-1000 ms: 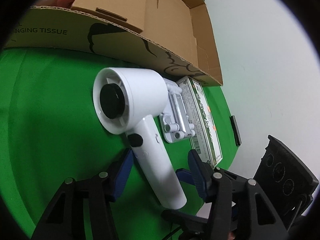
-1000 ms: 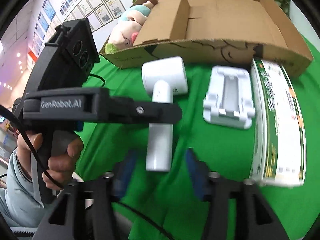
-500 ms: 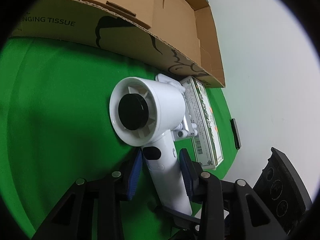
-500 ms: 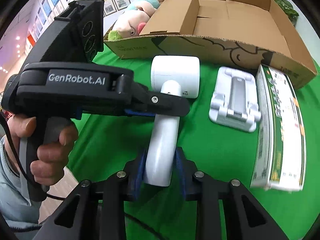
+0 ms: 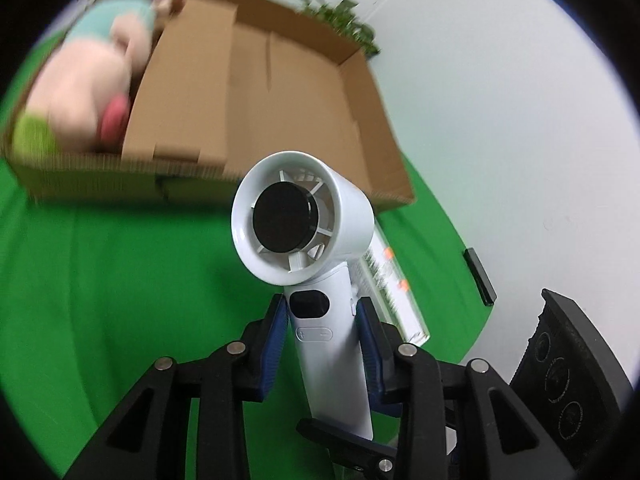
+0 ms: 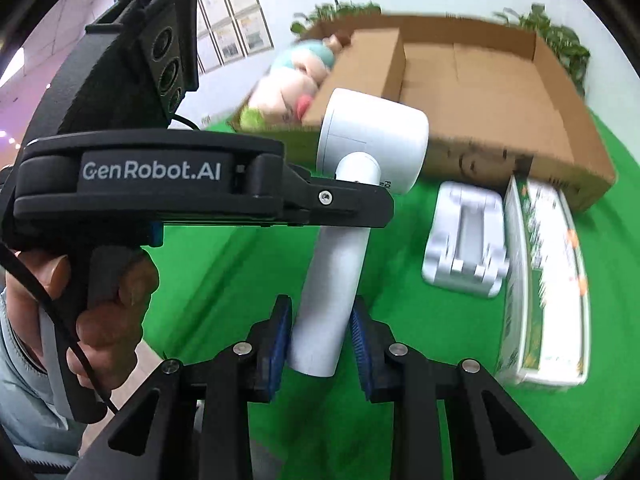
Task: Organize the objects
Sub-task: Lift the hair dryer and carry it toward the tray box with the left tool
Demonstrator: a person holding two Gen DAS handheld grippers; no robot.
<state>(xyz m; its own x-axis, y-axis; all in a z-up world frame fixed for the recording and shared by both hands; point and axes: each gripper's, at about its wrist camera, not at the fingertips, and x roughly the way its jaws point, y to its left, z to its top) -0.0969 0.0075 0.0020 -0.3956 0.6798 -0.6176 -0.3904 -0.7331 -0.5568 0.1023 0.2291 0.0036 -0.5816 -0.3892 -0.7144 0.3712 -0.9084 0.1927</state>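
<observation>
A white handheld fan (image 5: 296, 228) with a round head and a straight handle hangs tilted above the green cloth (image 5: 120, 300). My left gripper (image 5: 322, 320) has its blue pads on the upper handle, beside the black button, and its jaws are still closing on it. In the right wrist view my right gripper (image 6: 318, 332) is shut on the lower end of the fan (image 6: 372, 140) handle. An open cardboard box (image 5: 280, 80) lies behind the fan, with a plush toy (image 5: 88, 88) in its left end.
A white plastic stand (image 6: 464, 248) and a green-and-white carton (image 6: 548, 280) lie on the cloth right of the fan, in front of the box (image 6: 500, 92). A person's hand (image 6: 100, 300) grips the left tool. Potted leaves stand behind the box.
Both grippers closed on the fan's handle and raised it off the cloth. The box interior and plush toy have come into the left wrist view.
</observation>
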